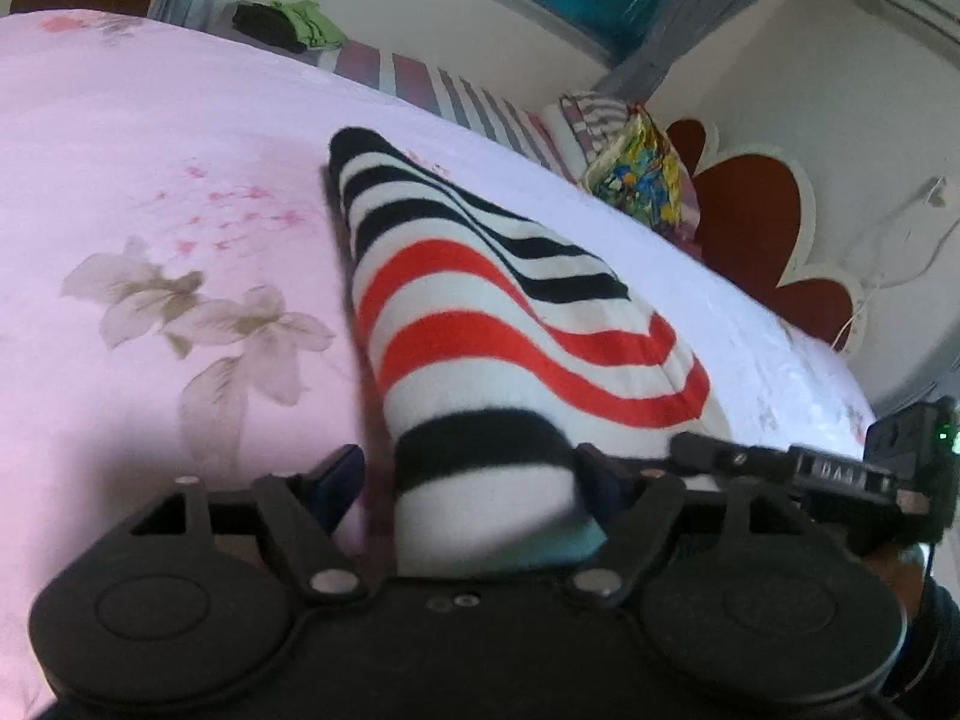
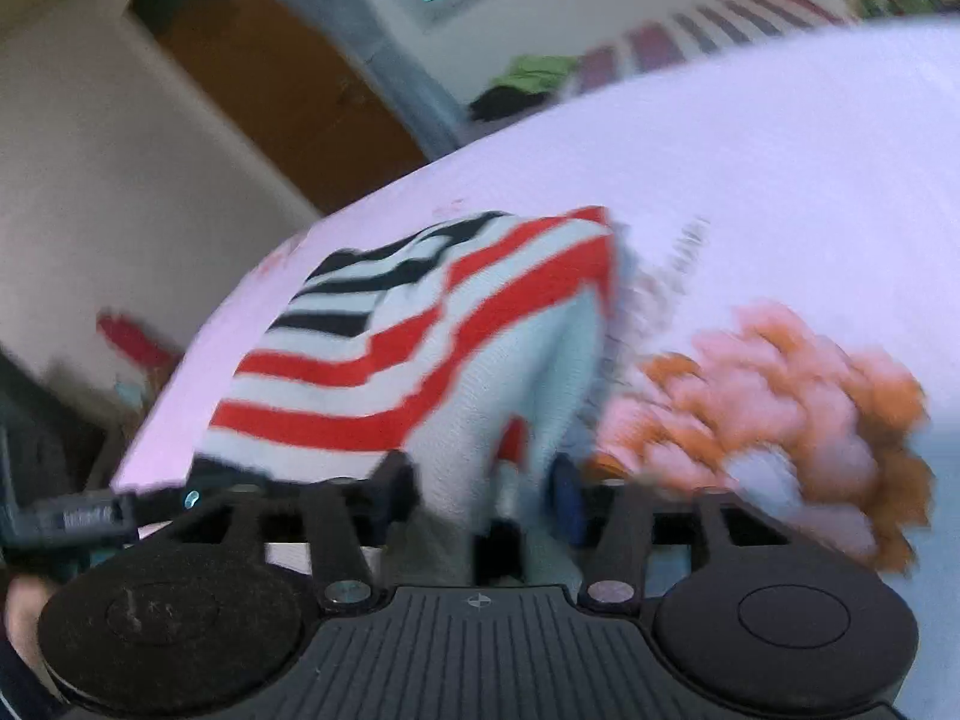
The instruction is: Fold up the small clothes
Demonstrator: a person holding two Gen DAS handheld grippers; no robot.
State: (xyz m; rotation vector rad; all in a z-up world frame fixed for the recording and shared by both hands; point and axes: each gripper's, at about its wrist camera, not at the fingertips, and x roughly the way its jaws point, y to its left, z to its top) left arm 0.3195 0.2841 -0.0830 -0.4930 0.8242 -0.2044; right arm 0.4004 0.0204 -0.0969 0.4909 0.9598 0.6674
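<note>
On the far left of the left wrist view, the pink bedsheet (image 1: 180, 138) spreads wide, printed with pale flowers (image 1: 198, 312). Toward the middle lies the striped garment (image 1: 480, 312), black, white and red, running from the far part of the bed down to the left gripper (image 1: 468, 480). Its jaws stand spread; the near end of the cloth sits between them, close against the right-hand finger and clear of the left-hand one, so no pinch shows. Further right, a patterned bag (image 1: 642, 174) leans by the red-and-white headboard (image 1: 756, 222).

In the blurred right wrist view, the striped garment (image 2: 420, 336) lies bunched on the bed (image 2: 780, 150), its near fold hanging between the jaws of the right gripper (image 2: 486, 492). They stand apart; whether they press the cloth cannot be told. To the right, a pink and orange fluffy piece (image 2: 792, 414) rests just beside the garment.
</note>
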